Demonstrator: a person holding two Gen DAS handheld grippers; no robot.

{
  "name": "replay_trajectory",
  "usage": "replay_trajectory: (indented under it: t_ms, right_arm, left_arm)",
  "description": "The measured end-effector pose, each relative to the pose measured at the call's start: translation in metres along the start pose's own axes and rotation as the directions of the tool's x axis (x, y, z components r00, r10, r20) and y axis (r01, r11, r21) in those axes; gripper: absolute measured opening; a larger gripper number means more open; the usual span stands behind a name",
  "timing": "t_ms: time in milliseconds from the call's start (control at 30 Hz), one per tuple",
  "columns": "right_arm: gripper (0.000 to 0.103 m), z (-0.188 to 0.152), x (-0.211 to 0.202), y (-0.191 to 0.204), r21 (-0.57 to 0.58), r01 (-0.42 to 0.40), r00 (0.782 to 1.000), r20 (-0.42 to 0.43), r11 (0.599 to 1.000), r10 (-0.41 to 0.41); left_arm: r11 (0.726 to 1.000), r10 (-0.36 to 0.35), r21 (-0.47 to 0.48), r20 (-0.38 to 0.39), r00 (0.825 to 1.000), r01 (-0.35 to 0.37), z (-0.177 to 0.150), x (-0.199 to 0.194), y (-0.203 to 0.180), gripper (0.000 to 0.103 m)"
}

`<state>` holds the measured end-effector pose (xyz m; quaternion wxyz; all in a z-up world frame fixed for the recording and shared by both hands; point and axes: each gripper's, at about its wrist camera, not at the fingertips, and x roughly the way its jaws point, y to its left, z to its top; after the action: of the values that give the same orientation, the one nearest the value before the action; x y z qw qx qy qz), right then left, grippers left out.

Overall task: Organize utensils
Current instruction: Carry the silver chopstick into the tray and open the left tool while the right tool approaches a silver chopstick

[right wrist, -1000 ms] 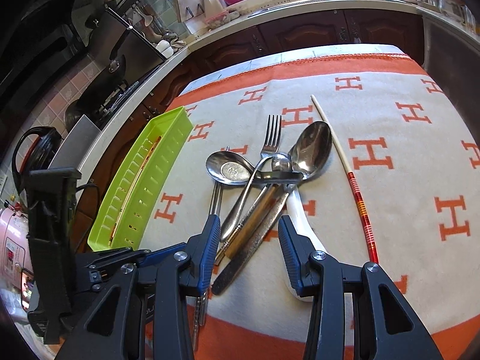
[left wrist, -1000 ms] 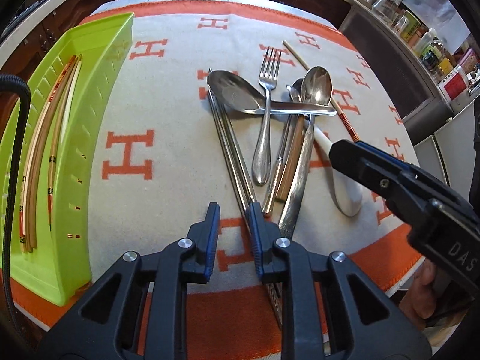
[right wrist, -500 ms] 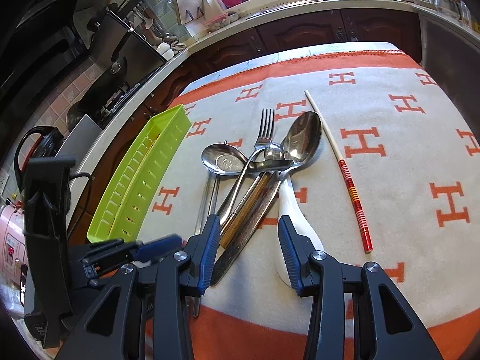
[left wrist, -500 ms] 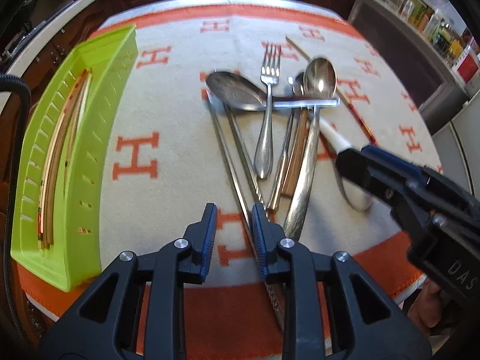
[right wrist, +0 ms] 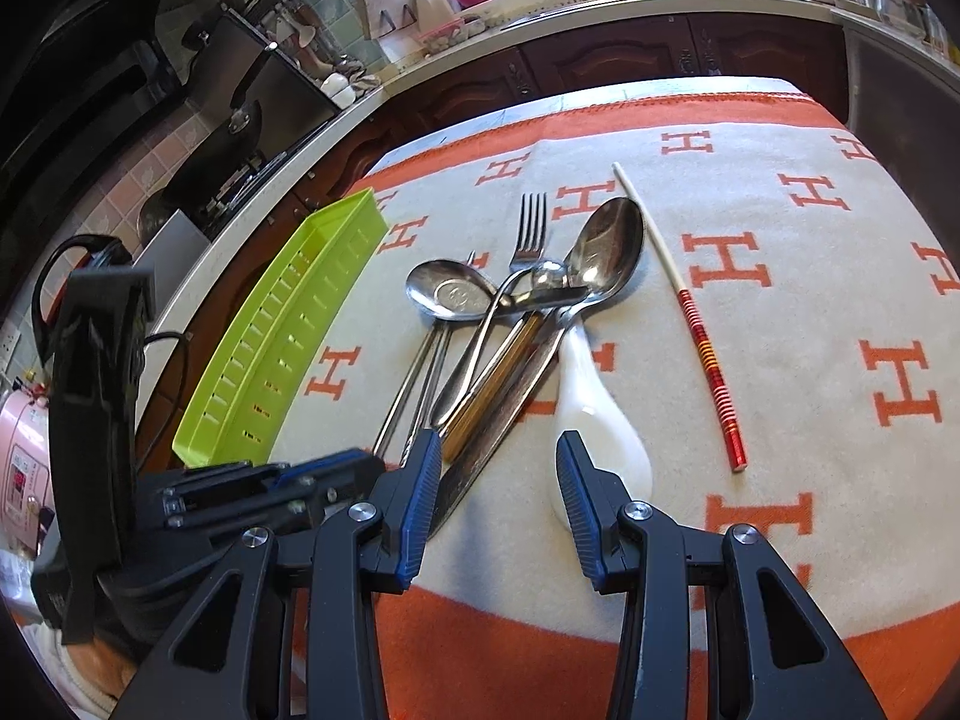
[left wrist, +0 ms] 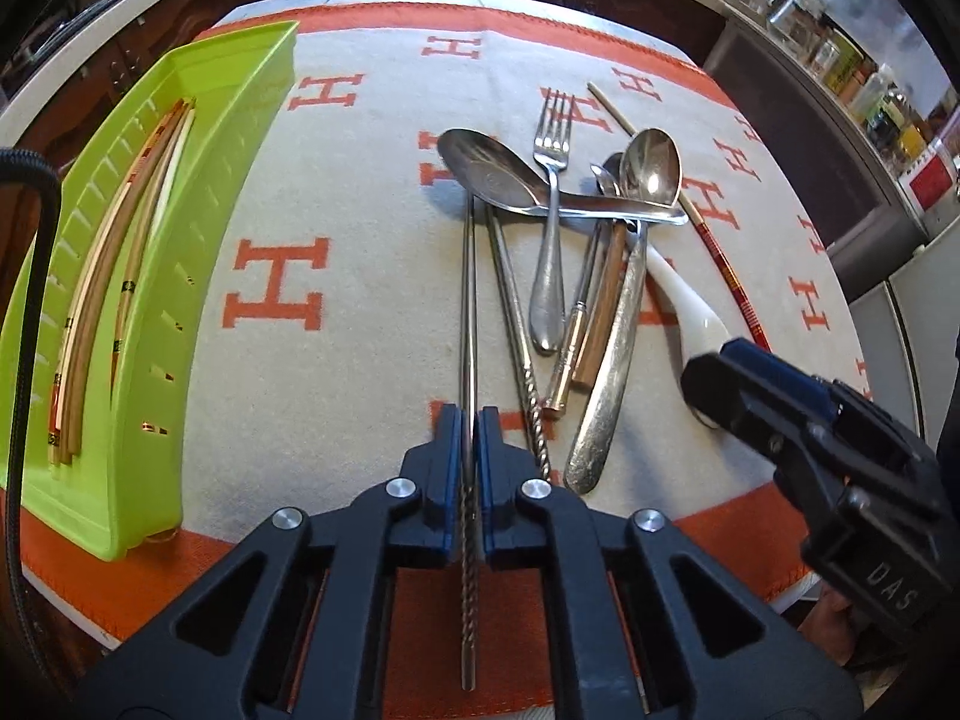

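Note:
My left gripper (left wrist: 468, 420) is shut on a metal chopstick (left wrist: 467, 300) at its twisted near end; its far tip lies under the pile. A second metal chopstick (left wrist: 510, 300) lies beside it on the cloth. The pile holds a fork (left wrist: 551, 210), a wide metal spoon (left wrist: 498, 174), a long spoon (left wrist: 648, 168), a wood-handled utensil (left wrist: 600, 312) and a white ceramic spoon (right wrist: 591, 414). My right gripper (right wrist: 498, 468) is open, low over the near end of the pile, with the white spoon's bowl beside its right finger. A red-and-white chopstick (right wrist: 690, 312) lies to the right.
A green tray (left wrist: 150, 324) with several wooden chopsticks (left wrist: 96, 276) sits at the left edge of the orange-and-white cloth (left wrist: 288, 180). It also shows in the right wrist view (right wrist: 288, 336). Kitchen counters and appliances surround the table.
My left gripper has moved forward and closed on the left metal chopstick, which now runs between its fingers. My right gripper has come lower and closer to the pile, still open.

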<state>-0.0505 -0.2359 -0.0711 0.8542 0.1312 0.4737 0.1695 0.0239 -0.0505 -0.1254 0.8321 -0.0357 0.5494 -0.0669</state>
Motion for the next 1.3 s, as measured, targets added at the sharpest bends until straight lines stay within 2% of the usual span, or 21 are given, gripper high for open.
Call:
replay_trajectory:
  t_ms: [267,433,667,733,900,1033,1100,1200,1300]
  right_arm:
    - [0.041,-0.010,0.008,0.028,-0.072,-0.015,0.999,-0.045,0.997,0.012]
    - [0.034,-0.014,0.016,0.047,-0.117,-0.030,0.996,-0.084,0.993,0.020]
    - [0.028,-0.017,0.034,0.068,-0.146,-0.034,0.989,-0.145,0.989,0.012]
    - [0.022,-0.018,0.044,0.071,-0.146,-0.019,0.985,-0.171,0.989,-0.006]
    - [0.020,-0.014,0.058,0.083,-0.178,0.043,0.983,-0.170,0.983,-0.074]
    - [0.020,-0.010,0.067,0.095,-0.227,0.110,0.978,-0.149,0.968,-0.146]
    - [0.019,-0.008,0.073,0.103,-0.255,0.151,0.973,-0.135,0.955,-0.190]
    - [0.011,-0.005,0.081,0.111,-0.283,0.216,0.961,-0.108,0.935,-0.255]
    - [0.007,0.000,0.083,0.109,-0.242,0.230,0.960,-0.104,0.943,-0.261]
  left_arm:
    - [0.999,0.033,-0.008,0.103,0.994,-0.033,-0.004,-0.031,0.012,0.003]
    - [0.999,0.039,-0.014,0.185,0.982,-0.037,-0.002,-0.067,0.025,0.003]
    - [0.993,0.104,-0.081,0.265,0.959,-0.085,0.012,-0.111,0.071,0.003]
    - [0.990,0.124,-0.099,0.275,0.953,-0.101,0.018,-0.119,0.089,0.003]
    - [0.986,0.153,-0.110,0.275,0.949,-0.127,0.035,-0.127,0.127,0.003]
    - [0.987,0.151,-0.091,0.245,0.958,-0.132,0.046,-0.116,0.147,0.003]
    - [0.990,0.130,-0.084,0.213,0.968,-0.114,0.050,-0.104,0.157,0.003]
    - [0.993,0.112,-0.067,0.185,0.976,-0.101,0.053,-0.083,0.160,0.003]
    - [0.994,0.109,-0.043,0.167,0.980,-0.103,0.054,-0.070,0.163,0.003]
